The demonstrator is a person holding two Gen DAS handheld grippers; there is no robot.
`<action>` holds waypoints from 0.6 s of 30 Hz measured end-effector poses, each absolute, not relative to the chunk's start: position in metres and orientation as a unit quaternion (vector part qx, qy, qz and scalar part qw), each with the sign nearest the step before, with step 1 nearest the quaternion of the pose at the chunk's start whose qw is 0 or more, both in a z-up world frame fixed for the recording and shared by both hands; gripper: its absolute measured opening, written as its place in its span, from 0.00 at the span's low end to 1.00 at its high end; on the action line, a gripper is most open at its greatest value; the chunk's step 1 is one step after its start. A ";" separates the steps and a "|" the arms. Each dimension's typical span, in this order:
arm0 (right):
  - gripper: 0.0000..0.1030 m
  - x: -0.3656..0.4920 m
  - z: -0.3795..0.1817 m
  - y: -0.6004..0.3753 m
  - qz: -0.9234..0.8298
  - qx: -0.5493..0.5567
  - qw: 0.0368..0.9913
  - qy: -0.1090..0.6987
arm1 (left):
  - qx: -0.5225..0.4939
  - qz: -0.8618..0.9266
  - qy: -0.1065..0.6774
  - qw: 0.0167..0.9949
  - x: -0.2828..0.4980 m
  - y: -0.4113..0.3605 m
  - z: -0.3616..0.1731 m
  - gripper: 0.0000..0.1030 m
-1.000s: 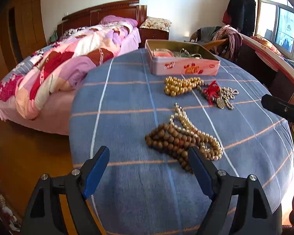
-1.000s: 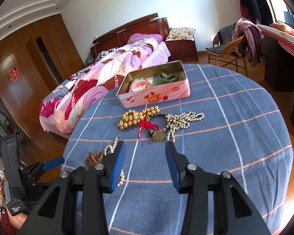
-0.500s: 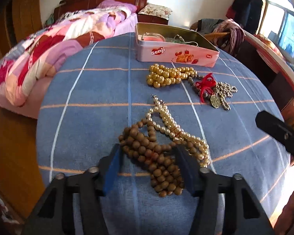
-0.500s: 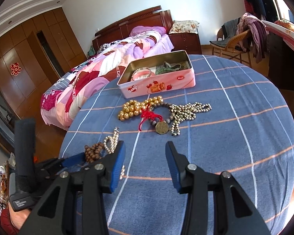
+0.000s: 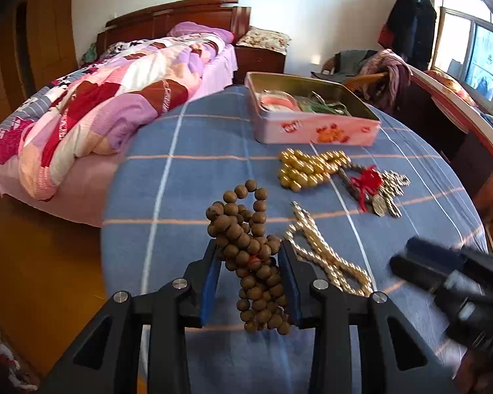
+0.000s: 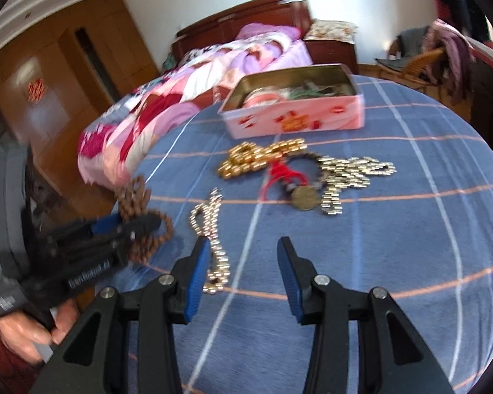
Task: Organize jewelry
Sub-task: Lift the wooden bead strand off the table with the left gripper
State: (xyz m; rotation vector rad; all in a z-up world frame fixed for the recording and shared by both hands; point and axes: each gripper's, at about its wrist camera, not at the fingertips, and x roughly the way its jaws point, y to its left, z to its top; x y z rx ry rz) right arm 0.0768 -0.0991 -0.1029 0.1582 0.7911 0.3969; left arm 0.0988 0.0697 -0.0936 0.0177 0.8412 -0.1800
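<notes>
My left gripper (image 5: 250, 274) has just been closing, and its jaws are now clamped on the brown bead string (image 5: 251, 256), which bunches between the pads and hangs off the counter (image 5: 187, 177); my right gripper (image 6: 243, 277) stands apart with nothing between its jaws, the pearl strand (image 6: 210, 236) lying just by its left jaw; ahead sit the gold beads (image 6: 256, 161), the red-tasselled coin charm (image 6: 304, 197) and, farther ahead, the pink tin (image 6: 295, 121).

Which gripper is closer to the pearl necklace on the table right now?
Right. The right gripper hangs over the pearl necklace, its left finger at the strand's near end. The left gripper, clamped on the wooden beads, sits off to its side.
</notes>
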 end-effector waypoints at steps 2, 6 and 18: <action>0.45 0.081 -0.107 -0.084 0.202 0.056 0.897 0.388 | 0.014 -0.077 0.404 0.911 0.102 0.072 -0.089 0.35; 0.45 0.093 -0.114 -0.058 0.204 0.013 0.891 0.405 | 0.012 -0.065 0.399 0.914 0.107 0.082 -0.083 0.35; 0.16 0.104 -0.120 -0.045 0.185 -0.053 0.885 0.425 | 0.003 -0.053 0.393 0.918 0.119 0.091 -0.073 0.35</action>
